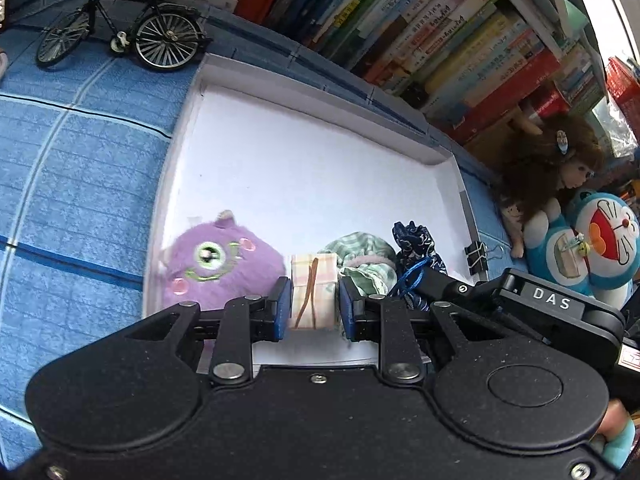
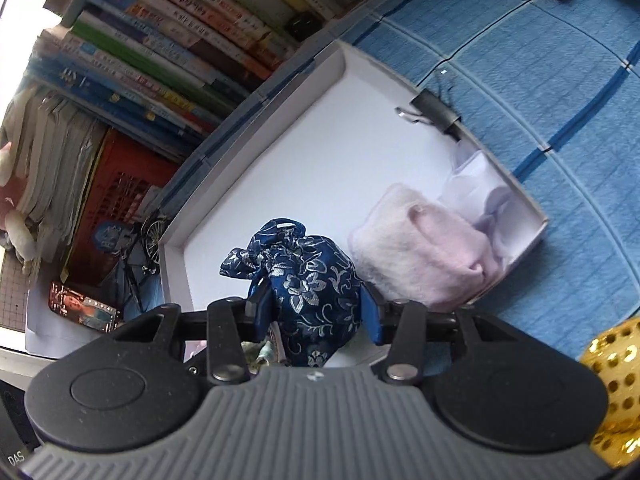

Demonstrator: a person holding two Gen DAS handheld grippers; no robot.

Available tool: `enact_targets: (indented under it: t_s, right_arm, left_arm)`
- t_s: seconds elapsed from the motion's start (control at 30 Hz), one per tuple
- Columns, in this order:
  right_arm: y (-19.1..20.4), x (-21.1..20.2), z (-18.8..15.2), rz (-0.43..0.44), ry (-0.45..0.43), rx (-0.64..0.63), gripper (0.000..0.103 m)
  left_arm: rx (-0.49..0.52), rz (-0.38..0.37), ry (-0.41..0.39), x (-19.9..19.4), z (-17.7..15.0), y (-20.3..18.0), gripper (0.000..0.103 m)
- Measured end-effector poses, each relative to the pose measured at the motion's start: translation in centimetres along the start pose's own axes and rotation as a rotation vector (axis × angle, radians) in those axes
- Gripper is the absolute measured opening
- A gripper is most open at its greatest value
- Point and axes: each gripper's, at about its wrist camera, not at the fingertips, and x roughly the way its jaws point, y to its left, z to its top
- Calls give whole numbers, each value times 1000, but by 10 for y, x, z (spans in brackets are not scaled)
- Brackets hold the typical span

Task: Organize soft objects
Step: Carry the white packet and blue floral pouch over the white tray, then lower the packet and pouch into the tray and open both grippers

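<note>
A small pale plaid fabric bundle tied with brown string [image 1: 313, 290] sits near the shallow white cardboard tray's [image 1: 448, 158] front edge, clamped by the left gripper [image 1: 314, 306]. Beside it, the right gripper [image 2: 316, 312] straddles a navy floral drawstring pouch [image 2: 308, 284]; whether its pads press I cannot tell.

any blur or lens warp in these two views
Left wrist view: the purple plush is motion-smeared, and the white tray rim bows from fisheye. Right wrist view: sharp on the blue floral pouch, books curve, corners go black.
</note>
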Motion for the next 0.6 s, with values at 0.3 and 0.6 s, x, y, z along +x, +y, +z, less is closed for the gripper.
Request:
enact_targets:
  t_s: [0.3, 0.6]
  right_arm:
    - [7, -10, -1, 24, -17, -54, 78]
    - [10, -23, -4, 40, -20, -83, 82]
  left_arm:
    - [16, 43, 6, 8, -4, -7, 39]
    - [33, 30, 9, -5, -7, -12, 56]
